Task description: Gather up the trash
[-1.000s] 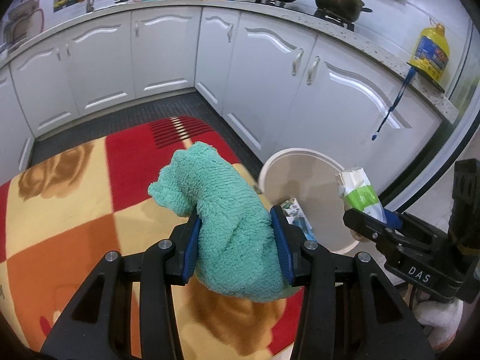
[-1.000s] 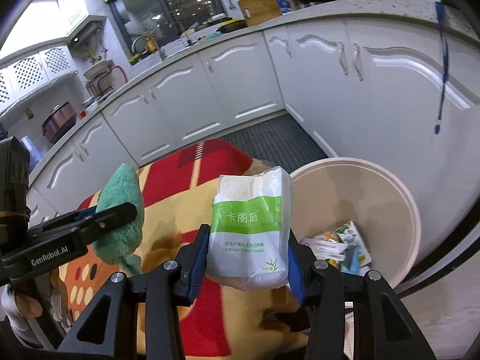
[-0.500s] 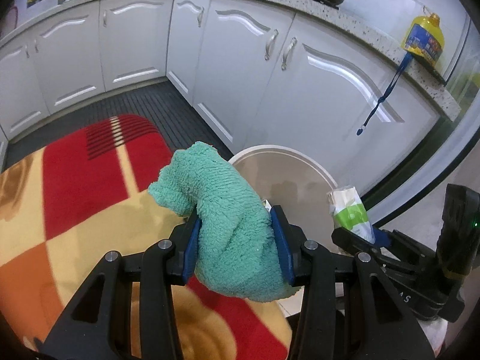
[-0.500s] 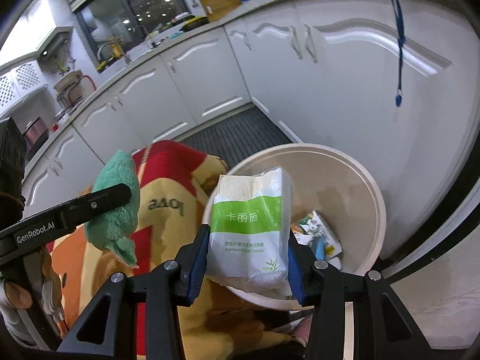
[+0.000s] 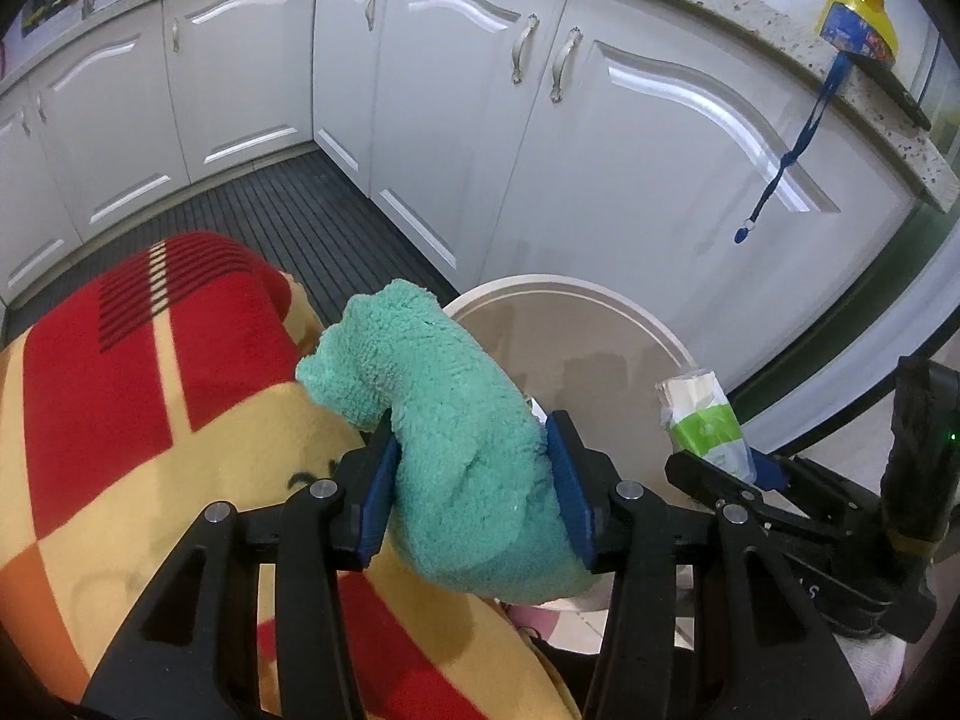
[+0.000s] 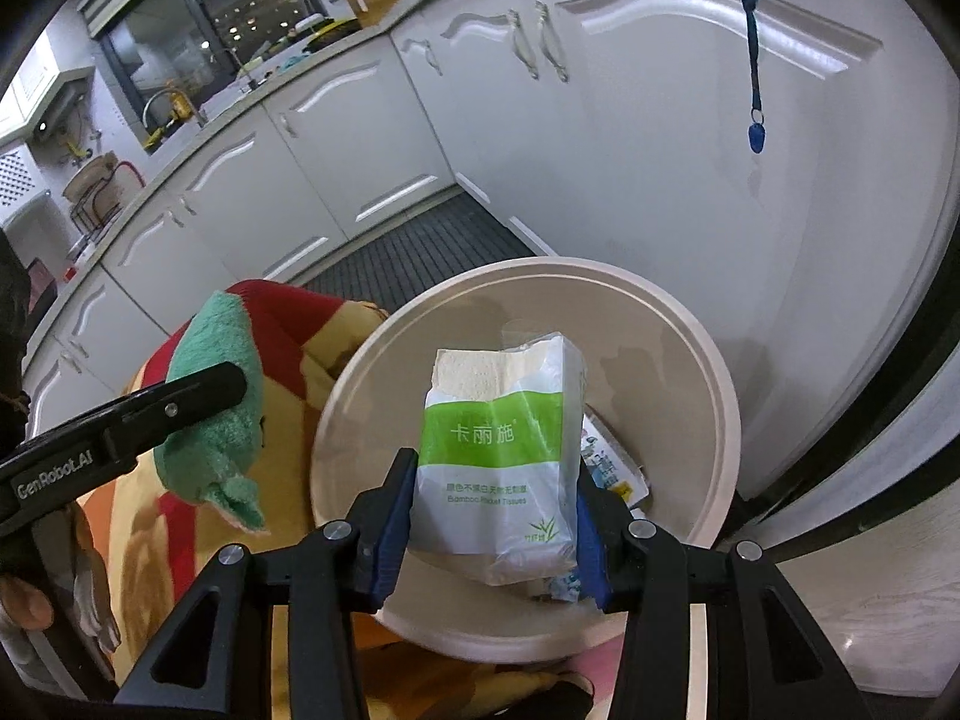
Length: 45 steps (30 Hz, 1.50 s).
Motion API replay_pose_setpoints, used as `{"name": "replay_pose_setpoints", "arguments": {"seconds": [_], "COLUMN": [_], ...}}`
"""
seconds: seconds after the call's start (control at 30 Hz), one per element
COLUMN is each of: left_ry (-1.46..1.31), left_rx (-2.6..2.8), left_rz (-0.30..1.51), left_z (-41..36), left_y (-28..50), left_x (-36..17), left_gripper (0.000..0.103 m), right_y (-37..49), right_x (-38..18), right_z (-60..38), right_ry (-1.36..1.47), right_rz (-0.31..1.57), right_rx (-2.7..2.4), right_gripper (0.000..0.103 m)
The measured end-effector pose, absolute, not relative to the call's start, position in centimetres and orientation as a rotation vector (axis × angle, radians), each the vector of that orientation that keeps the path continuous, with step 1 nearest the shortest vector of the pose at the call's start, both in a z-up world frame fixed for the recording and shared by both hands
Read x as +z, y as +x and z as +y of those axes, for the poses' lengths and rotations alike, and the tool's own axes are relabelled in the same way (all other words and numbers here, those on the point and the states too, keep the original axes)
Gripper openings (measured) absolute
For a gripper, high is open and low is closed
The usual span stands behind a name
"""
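The round beige bin point(image 6: 708, 396) stands on the floor against the white cabinets point(image 5: 480, 138), with a few wrappers already at its bottom, and both loads are read against it.

The right gripper point(image 6: 495, 516) is clenched on a green-and-white tissue pack point(image 6: 504, 462), which hangs directly above the bin's mouth. Let go from there, it should fall inside; the 1 risk is the pack catching on a blue pad and tipping toward the near rim.

The left gripper point(image 5: 471, 495) has a teal fluffy cloth point(image 5: 462, 450) between its pads, and its jaws are opening, though the pads look as if they are touching the cloth. In the right wrist view the cloth point(image 6: 216, 414) hangs beside the bin's left rim, over the red and yellow blanket point(image 5: 120, 408), not over the opening. That is the likelier failure: if the cloth slips free now, it probably lands on the blanket or drapes across the rim. Soft pile may also snag on a pad and drop late.
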<state>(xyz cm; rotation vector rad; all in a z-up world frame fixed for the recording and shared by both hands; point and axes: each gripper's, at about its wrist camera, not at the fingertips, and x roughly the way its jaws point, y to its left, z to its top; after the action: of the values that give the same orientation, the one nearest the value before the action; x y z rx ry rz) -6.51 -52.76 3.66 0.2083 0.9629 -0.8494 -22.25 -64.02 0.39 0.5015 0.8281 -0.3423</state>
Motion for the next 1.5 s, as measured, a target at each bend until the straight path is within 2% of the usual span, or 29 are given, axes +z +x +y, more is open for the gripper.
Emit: {"name": "replay_pose_setpoints", "arguments": {"seconds": [0.07,0.13,0.17,0.2,0.23,0.27,0.33,0.43,0.83,1.23,1.33,1.5], "left_ry": [0.205,0.192,0.182,0.172,0.161,0.155,0.15,0.141,0.165,0.155,0.158,0.143], "left_rx": [-0.846,-0.849,-0.856,-0.864,-0.873,-0.883,-0.891,-0.878,-0.738,-0.628,-0.605,-0.584], "left_rz": [0.967,0.975,0.976,0.974,0.967,0.959,0.945,0.946,0.852,0.698,0.658,0.61], "left_z": [-52.8,-52.8,-52.7,-52.7,-52.5,-52.4,-52.0,-51.3,-45.9,-39.6,-38.4,-36.6], "left_y": [-6.3,-6.1,-6.0,-6.0,-6.0,-6.1,-6.2,-6.1,-8.4,-11.8,-12.5,-13.6], "left_x": [3.4,3.2,3.2,3.3,3.4,3.6,3.9,4.1,6.1,8.9,9.9,11.2], "left_gripper": [0.047,0.048,0.05,0.057,0.062,0.063,0.068,0.069,0.069,0.069,0.069,0.069], "right_y": [-21.9,-21.6,-21.5,-21.4,-21.2,-21.2,-21.5,-21.9,-23.3,-25.5,-26.0,-26.7], "right_x": [0.2,0.1,0.1,0.0,-0.1,-0.2,0.1,0.4,2.7,7.0,8.1,9.4], "right_z": [-64.3,-64.5,-64.5,-64.6,-64.7,-64.8,-64.6,-64.2,-59.9,-55.2,-54.0,-52.0], "right_ry": [0.503,0.504,0.507,0.513,0.519,0.522,0.524,0.514,0.43,0.342,0.311,0.263], "right_rz": [0.832,0.831,0.828,0.825,0.826,0.825,0.818,0.81,0.761,0.627,0.603,0.56], "right_rx": [-0.346,-0.345,-0.343,-0.339,-0.337,-0.34,-0.346,-0.348,-0.361,-0.438,-0.448,-0.458], "right_gripper": [0.046,0.051,0.054,0.056,0.063,0.069,0.071,0.078,0.078,0.079,0.084,0.086]}}
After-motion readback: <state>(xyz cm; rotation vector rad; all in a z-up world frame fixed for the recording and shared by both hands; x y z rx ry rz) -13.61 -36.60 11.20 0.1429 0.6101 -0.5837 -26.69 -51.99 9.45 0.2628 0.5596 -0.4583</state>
